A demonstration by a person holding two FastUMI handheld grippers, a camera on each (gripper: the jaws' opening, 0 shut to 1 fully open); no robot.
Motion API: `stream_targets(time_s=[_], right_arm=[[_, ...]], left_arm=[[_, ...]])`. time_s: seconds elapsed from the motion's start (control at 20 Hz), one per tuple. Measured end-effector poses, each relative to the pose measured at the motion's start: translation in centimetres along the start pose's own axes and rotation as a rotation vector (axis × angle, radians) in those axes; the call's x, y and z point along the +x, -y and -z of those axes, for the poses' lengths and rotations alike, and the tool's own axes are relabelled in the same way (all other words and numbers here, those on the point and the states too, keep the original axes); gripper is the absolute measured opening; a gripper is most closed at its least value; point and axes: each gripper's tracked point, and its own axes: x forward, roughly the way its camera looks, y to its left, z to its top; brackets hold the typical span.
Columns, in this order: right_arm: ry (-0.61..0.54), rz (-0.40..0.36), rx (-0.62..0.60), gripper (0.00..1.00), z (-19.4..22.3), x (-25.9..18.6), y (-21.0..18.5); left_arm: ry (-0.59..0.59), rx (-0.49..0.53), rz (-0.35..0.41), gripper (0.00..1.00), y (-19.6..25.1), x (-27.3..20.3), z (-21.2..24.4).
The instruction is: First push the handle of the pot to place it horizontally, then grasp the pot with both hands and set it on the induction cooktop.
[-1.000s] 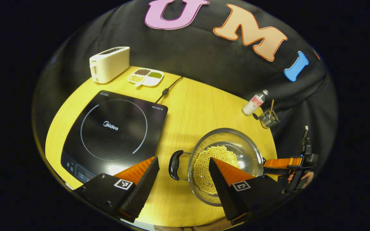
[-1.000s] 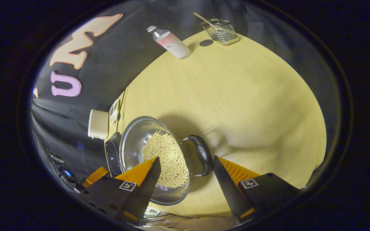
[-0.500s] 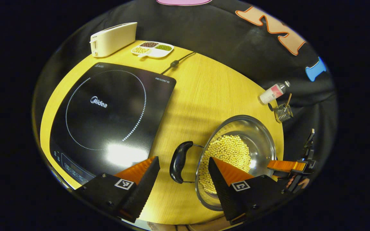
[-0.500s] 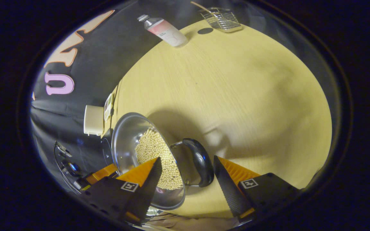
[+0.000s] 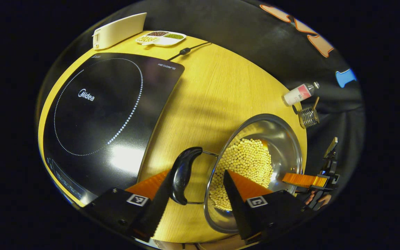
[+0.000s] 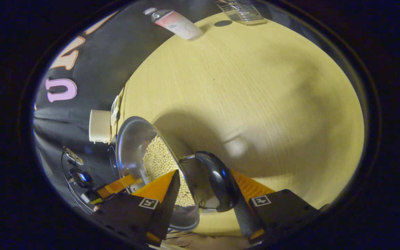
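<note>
Both my tongs have closed in on the pot (image 5: 255,166): my left gripper (image 5: 194,194) now brackets one black handle (image 5: 183,173), my right gripper (image 6: 203,194) the other (image 6: 219,184).

We see a yellow wooden table (image 5: 217,90) carrying the induction cooktop (image 5: 96,114), a steel pot (image 5: 273,139) (full of pale beans), a toaster (image 5: 118,26), a divided dish (image 5: 161,37), a bottle (image 5: 299,93) and a wire basket (image 5: 308,117).

Left gripper's near finger (image 5: 247,189) covers part of the beans (image 5: 245,163); wire basket (image 6: 242,8) is clipped at the frame's top edge.
</note>
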Motion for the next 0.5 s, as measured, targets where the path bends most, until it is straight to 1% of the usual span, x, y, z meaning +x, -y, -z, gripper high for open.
stream_targets(time_s=[0.05,0.1,0.15,0.2,0.25,0.3,0.35,0.4,0.45,0.5], right_arm=[[-0.004,0.006,-0.006,0.71,0.1,0.1,0.2],[-0.008,0.015,-0.015,0.71,0.3,0.2,0.4],[-0.009,0.031,-0.026,0.71,0.3,0.8,1.0],[0.001,0.042,-0.024,0.71,0.2,0.9,1.3],[-0.005,0.039,-0.014,0.67,0.2,0.7,1.2],[-0.005,0.035,-0.001,0.57,0.1,0.6,1.2],[0.005,0.027,0.018,0.53,-0.1,0.6,1.1],[0.019,0.013,0.03,0.57,-0.1,0.8,0.9],[0.044,0.008,0.024,0.57,-0.5,0.8,0.8],[0.069,0.012,0.008,0.58,-0.7,0.9,0.8]], left_arm=[[-0.009,0.008,-0.014,0.84,-0.2,0.2,0.0],[-0.013,0.013,-0.024,0.73,-0.4,0.4,0.1],[-0.023,0.012,-0.027,0.75,-0.5,0.5,0.4],[-0.027,0.002,-0.034,0.72,-0.7,0.8,0.6],[-0.028,-0.016,-0.029,0.68,-0.5,0.8,0.5],[-0.024,-0.039,-0.022,0.64,-0.4,0.4,0.4],[-0.028,-0.059,-0.016,0.64,-0.4,0.7,0.7],[-0.023,-0.074,-0.01,0.61,-0.3,0.6,0.7],[-0.023,-0.082,-0.005,0.62,-0.2,0.7,0.9],[-0.017,-0.084,0.001,0.59,-0.2,0.6,1.0]])
